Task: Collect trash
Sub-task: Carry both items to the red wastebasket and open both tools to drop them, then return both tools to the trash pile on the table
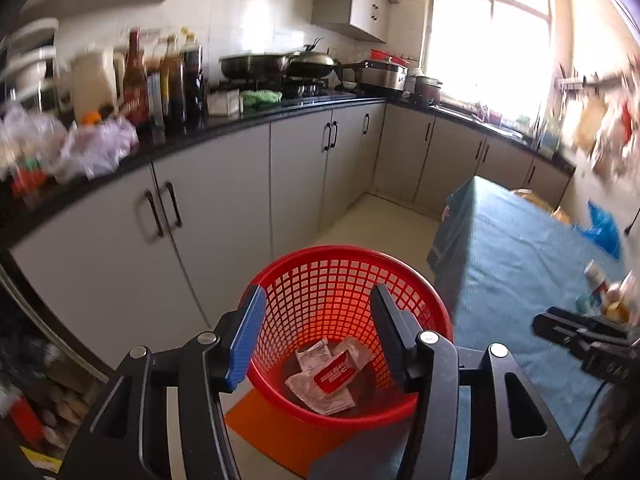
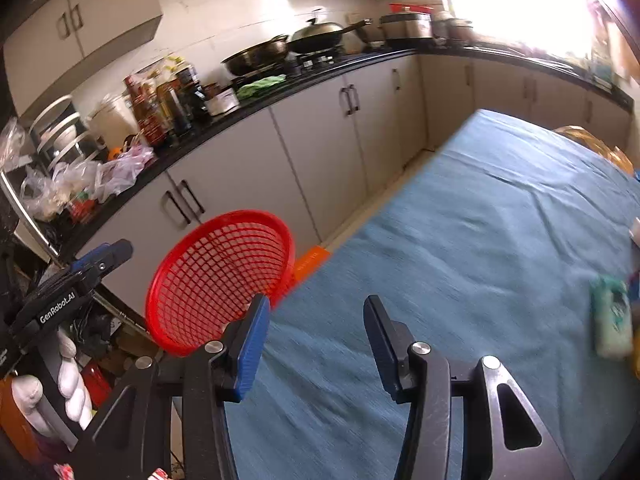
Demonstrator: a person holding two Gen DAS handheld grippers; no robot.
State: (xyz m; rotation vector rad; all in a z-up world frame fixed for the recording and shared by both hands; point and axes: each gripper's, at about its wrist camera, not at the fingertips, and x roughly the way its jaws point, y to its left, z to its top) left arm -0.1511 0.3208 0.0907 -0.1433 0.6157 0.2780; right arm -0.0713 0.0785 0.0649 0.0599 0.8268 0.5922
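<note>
Between the half-open, empty fingers of the left gripper (image 1: 316, 336), the red basket (image 1: 348, 280) is sitting with crumpled wrappers (image 1: 328, 372) lying at its bottom. Ahead of the right gripper (image 2: 316, 340), likewise parted and holding nothing, the blue tablecloth (image 2: 480, 220) is stretching bare, a green packet (image 2: 612, 316) waiting off right of its fingers. Reaching for that in this cramped kitchen risks snagging cloth or nudging the basket over.

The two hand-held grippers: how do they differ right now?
The left hand-held gripper hangs over the red basket, framing the discarded wrappers inside; the right hand-held gripper hangs over the bare blue tablecloth, beside the basket. Both are open and hold nothing.
</note>
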